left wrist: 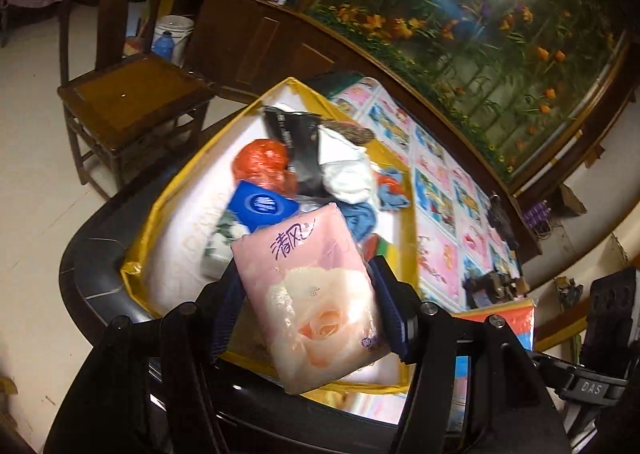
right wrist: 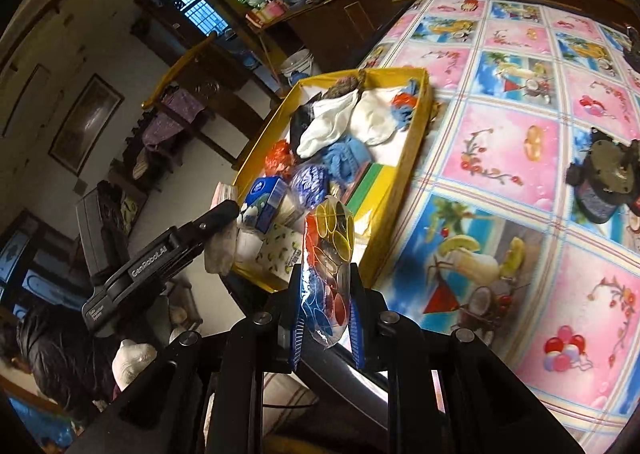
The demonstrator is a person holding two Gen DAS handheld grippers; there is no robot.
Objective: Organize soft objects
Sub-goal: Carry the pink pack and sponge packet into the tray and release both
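The pink tissue pack [left wrist: 316,306] is clamped in the left gripper [left wrist: 312,314] above the yellow box [left wrist: 412,238], at its six o'clock edge, not yet dropped. The right gripper [right wrist: 326,318], nearly closed, pinches a clear bag of coloured rings [right wrist: 330,270] there too. Judging by its load, the box is well filled: white cloth [right wrist: 344,122] at twelve o'clock, blue tissue packet [left wrist: 264,206] at nine.

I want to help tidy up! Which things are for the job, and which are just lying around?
For the job:
- pink tissue pack in the left claw
- clear bag of coloured bits in the right claw
- yellow box
- white cloth
- blue tissue pack

Just lying around:
- chair
- white bucket
- dark jar on the tablecloth
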